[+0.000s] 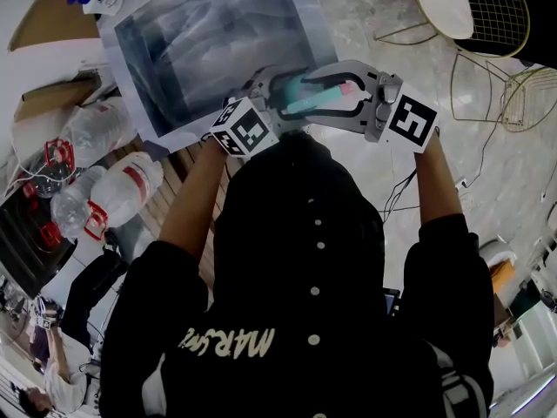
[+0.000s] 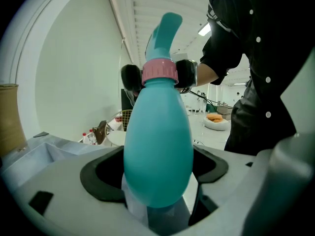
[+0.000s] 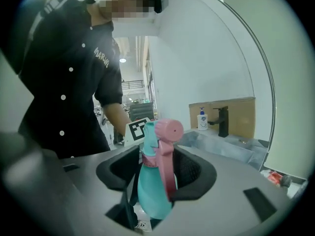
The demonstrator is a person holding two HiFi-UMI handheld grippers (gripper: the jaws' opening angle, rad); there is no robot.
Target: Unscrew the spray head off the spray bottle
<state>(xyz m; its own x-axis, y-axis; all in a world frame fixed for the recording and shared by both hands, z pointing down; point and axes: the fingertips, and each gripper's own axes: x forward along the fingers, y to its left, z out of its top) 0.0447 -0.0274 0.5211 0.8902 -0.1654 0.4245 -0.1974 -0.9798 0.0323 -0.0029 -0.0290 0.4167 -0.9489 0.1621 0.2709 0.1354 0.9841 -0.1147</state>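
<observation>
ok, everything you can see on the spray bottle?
The spray bottle is teal, egg-shaped, plastic-looking, with a pink collar, teal spray head still on, pink nozzle and trigger. It's held in mid-air, lying about level. The left gripper's fingers clamp its body; the right gripper's fingers flank the collar, contact unclear.

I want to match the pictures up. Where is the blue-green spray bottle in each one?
Head view: the spray bottle lies sideways at top centre.
Left gripper view: spray bottle fills the middle, pink collar near the top.
Right gripper view: spray bottle at lower centre, pink nozzle on top.
Shared landmark: the person's black jacket with white buttons, in all three.
</observation>
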